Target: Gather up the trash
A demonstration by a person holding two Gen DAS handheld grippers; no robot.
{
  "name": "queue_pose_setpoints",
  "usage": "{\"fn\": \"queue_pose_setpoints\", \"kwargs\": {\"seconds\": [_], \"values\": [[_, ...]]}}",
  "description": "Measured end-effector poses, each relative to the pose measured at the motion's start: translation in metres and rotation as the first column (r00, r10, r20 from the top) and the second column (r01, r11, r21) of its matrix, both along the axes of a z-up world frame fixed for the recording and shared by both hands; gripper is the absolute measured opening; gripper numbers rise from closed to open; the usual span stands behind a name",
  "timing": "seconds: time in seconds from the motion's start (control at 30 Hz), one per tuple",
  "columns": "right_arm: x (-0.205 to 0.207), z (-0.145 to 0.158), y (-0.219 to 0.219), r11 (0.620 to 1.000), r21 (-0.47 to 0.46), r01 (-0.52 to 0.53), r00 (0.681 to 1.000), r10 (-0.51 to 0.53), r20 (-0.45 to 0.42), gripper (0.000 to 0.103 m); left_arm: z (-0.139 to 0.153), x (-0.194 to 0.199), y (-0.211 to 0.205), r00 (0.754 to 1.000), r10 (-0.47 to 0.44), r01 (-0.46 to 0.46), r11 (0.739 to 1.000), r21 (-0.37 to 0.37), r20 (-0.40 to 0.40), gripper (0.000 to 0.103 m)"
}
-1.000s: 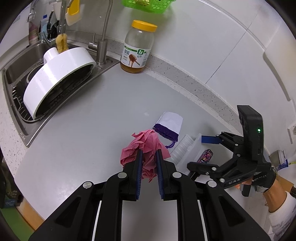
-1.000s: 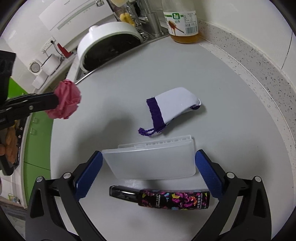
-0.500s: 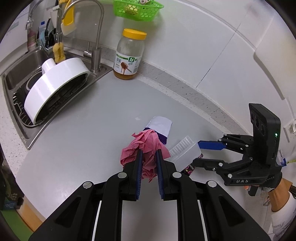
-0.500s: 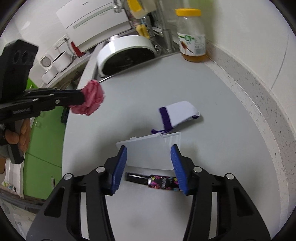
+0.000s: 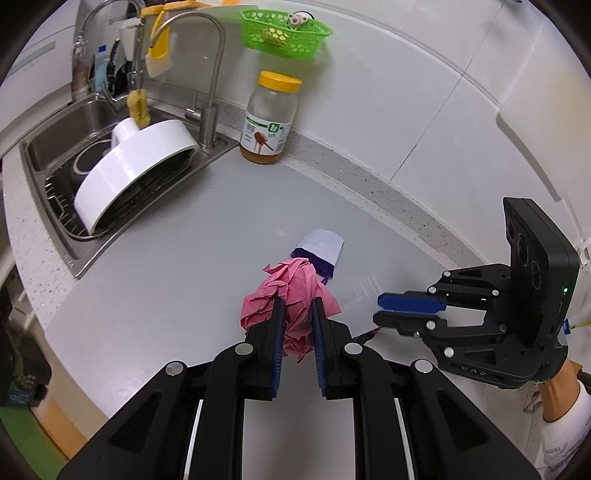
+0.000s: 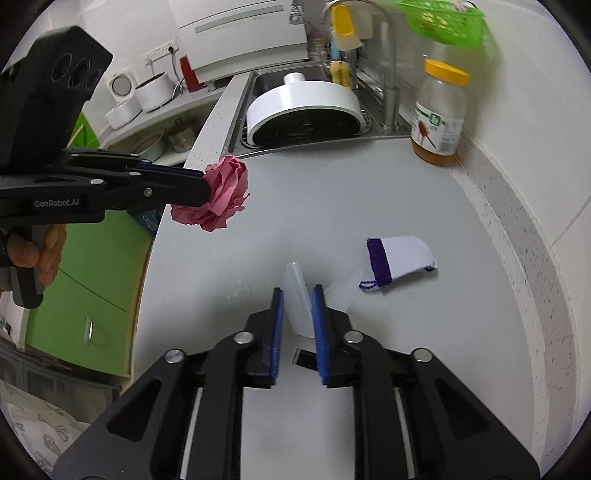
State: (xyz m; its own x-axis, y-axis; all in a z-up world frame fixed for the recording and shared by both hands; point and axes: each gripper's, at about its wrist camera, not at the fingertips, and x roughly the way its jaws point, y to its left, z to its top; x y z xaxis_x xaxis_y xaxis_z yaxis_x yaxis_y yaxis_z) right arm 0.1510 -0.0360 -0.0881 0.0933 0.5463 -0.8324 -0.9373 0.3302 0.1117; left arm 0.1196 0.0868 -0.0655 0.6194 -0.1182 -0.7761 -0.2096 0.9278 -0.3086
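My left gripper (image 5: 296,306) is shut on a crumpled pink paper ball (image 5: 291,295) and holds it above the grey counter; both show in the right wrist view (image 6: 223,194). My right gripper (image 6: 297,295) is shut on a clear plastic container (image 6: 297,301), lifted and tilted on edge. In the left wrist view the right gripper (image 5: 382,308) hangs at the right with the container (image 5: 356,299) faintly visible. A white sock with a purple cuff (image 6: 397,262) lies on the counter just beyond my right gripper.
A dark patterned object (image 6: 303,358) lies on the counter under my right gripper, mostly hidden. A honey jar (image 5: 269,118) stands by the back wall. A sink (image 5: 55,147) with a white round pot (image 5: 129,170) is at the left. A green basket (image 5: 284,31) hangs on the wall.
My right gripper closed on the clear container and lifted it off the counter, tilting it on edge. My left gripper rose with the pink paper ball.
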Motion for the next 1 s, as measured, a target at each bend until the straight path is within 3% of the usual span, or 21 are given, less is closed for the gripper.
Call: {"fn": "queue_pose_setpoints", "kwargs": {"seconds": [0.13, 0.6, 0.67, 0.7, 0.73, 0.8, 0.83, 0.87, 1.0], "values": [[-0.009, 0.001, 0.009, 0.999, -0.024, -0.032, 0.999, 0.032, 0.031, 0.004, 0.002, -0.007, 0.003, 1.000, 0.010, -0.010, 1.000, 0.002, 0.003, 0.015], [-0.002, 0.029, -0.010, 0.991, 0.064, 0.116, 0.993, -0.118, 0.025, 0.000, 0.016, -0.022, -0.001, 0.999, 0.016, -0.016, 1.000, 0.007, 0.028, 0.015], [0.003, 0.032, -0.016, 0.982, 0.067, 0.178, 0.982, -0.181, 0.051, 0.000, 0.018, -0.026, -0.003, 0.999, 0.024, -0.024, 1.000, 0.009, 0.031, 0.015], [0.011, 0.032, -0.023, 0.969, 0.080, 0.233, 0.972, -0.236, 0.020, 0.000, 0.019, -0.028, -0.004, 0.999, 0.027, -0.027, 1.000, 0.010, 0.033, 0.015], [0.016, 0.031, -0.024, 0.963, 0.080, 0.258, 0.966, -0.259, 0.002, 0.005, 0.020, -0.031, -0.005, 0.999, 0.031, -0.031, 0.999, 0.011, 0.033, 0.015], [0.018, 0.026, -0.026, 0.956, 0.055, 0.289, 0.957, -0.289, -0.009, 0.033, 0.021, -0.036, -0.007, 0.999, 0.037, -0.037, 0.999, 0.015, 0.032, 0.015], [0.016, 0.025, -0.025, 0.955, 0.057, 0.292, 0.956, -0.292, -0.010, 0.080, 0.022, -0.037, -0.007, 0.999, 0.039, -0.039, 0.999, 0.017, 0.033, 0.015], [0.013, 0.025, -0.026, 0.952, 0.075, 0.297, 0.955, -0.297, -0.015, 0.100, 0.022, -0.039, -0.008, 0.999, 0.042, -0.043, 0.999, 0.018, 0.033, 0.015], [0.007, 0.017, -0.018, 0.948, 0.053, 0.313, 0.950, -0.313, -0.006, 0.100, 0.022, -0.043, -0.008, 0.998, 0.055, -0.056, 0.998, 0.016, 0.032, 0.015]]}}
